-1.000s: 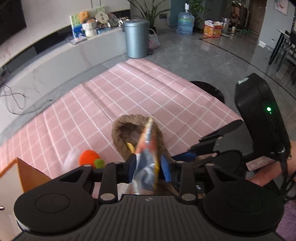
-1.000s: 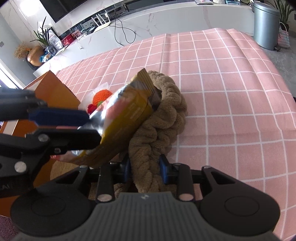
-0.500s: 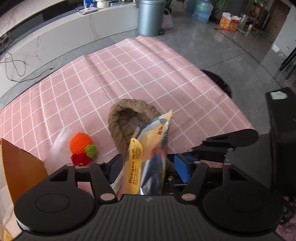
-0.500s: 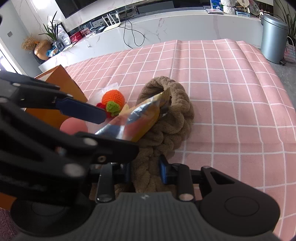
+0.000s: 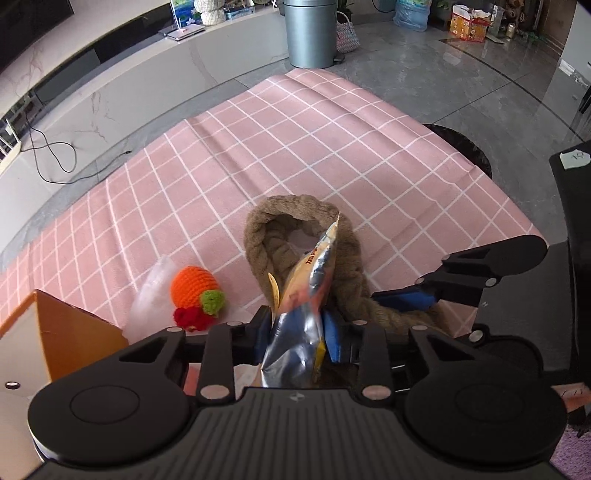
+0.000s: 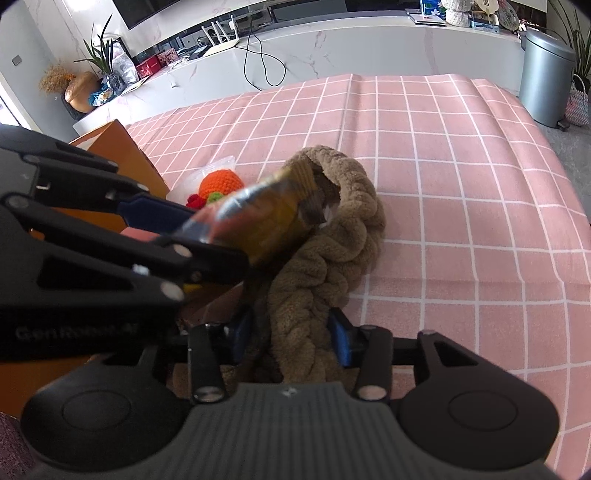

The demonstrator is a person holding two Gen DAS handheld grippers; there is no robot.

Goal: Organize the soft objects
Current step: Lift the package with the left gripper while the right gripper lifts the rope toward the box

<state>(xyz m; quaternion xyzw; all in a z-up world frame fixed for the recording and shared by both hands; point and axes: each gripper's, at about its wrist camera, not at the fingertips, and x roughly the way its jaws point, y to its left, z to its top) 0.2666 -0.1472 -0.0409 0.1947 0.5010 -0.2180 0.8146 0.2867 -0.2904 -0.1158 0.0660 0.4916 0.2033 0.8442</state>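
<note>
A silver and yellow snack bag (image 5: 303, 295) stands upright between the pads of my left gripper (image 5: 295, 332), whose jaws are closing and press on it. In the right wrist view the same bag (image 6: 258, 225) sticks out past the left gripper's fingers (image 6: 207, 254), over a brown braided plush ring (image 6: 354, 221). My right gripper (image 6: 291, 332) straddles the near end of that ring; its jaws are opening and a dark gap shows beside the left pad. The ring (image 5: 258, 236) lies on the pink checked cloth (image 5: 295, 129).
An orange crocheted fruit (image 5: 192, 288) lies on a clear plastic bag (image 5: 151, 291) left of the ring. An orange cardboard box (image 5: 74, 332) stands at the near left. A grey bin (image 5: 310, 33) and a black stool (image 5: 465, 147) stand beyond the table.
The left jaws spread wide around the snack bag half a second ago and have come back onto it. The right jaws have widened around the plush ring. The left view tipped further down.
</note>
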